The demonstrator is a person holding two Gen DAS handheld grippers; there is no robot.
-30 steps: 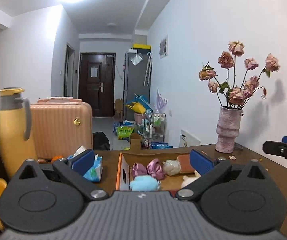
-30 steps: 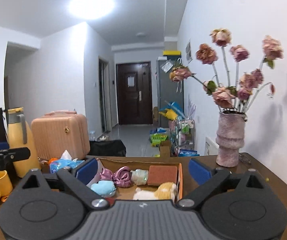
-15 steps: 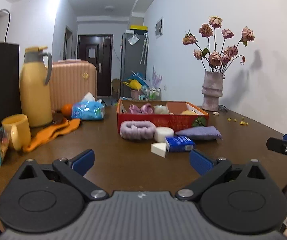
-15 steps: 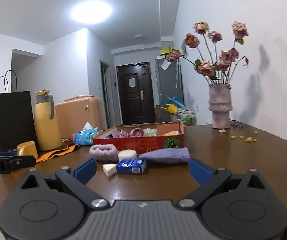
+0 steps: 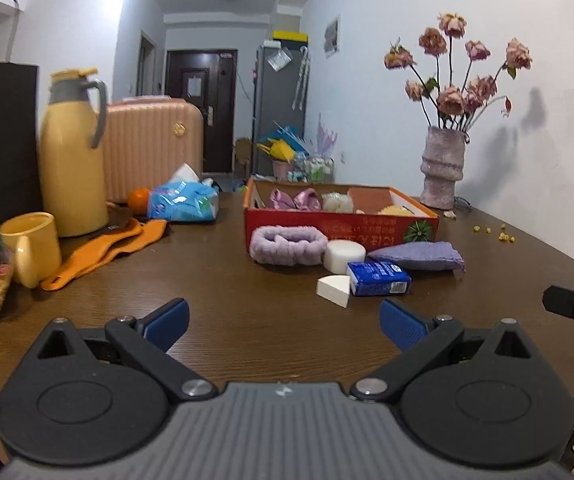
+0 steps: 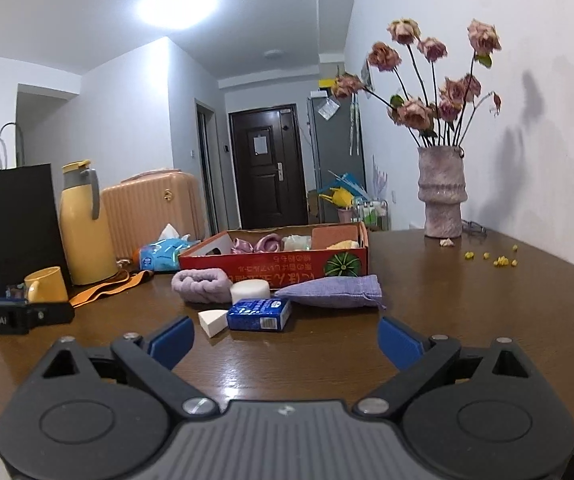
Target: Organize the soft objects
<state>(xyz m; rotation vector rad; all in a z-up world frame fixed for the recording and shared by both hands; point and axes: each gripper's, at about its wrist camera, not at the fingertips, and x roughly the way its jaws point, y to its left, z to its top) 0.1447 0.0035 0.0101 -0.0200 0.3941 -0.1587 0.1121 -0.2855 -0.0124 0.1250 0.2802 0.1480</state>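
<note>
1. The soft objects lay in a loose cluster on the brown table (image 5: pixel 247 320) just in front of the red box (image 5: pixel 339 226): a purple headband (image 5: pixel 287 245), a white round sponge (image 5: pixel 344 255), a white wedge sponge (image 5: pixel 334 289), a blue tissue pack (image 5: pixel 379 278) and a purple pouch (image 5: pixel 417 256).
2. The purple pouch ran its long axis left to right along the box front; the headband lay the same way, to its left. The wedge sponge touched the tissue pack's left end.
3. The left gripper (image 5: pixel 285 320) and right gripper (image 6: pixel 285 336) both had their blue pads spread wide, holding nothing, hovering low near the table edge, well short of the cluster.
4. A second before, both cameras sat high and close over the box, looking into it; since then they had pulled back and dropped, so the cluster had come into sight.
5. The left view showed the right gripper's tip at its right edge; the right view showed the left gripper's body (image 6: pixel 19 316) at its left edge, and the ceiling light (image 6: pixel 177 0).
</note>
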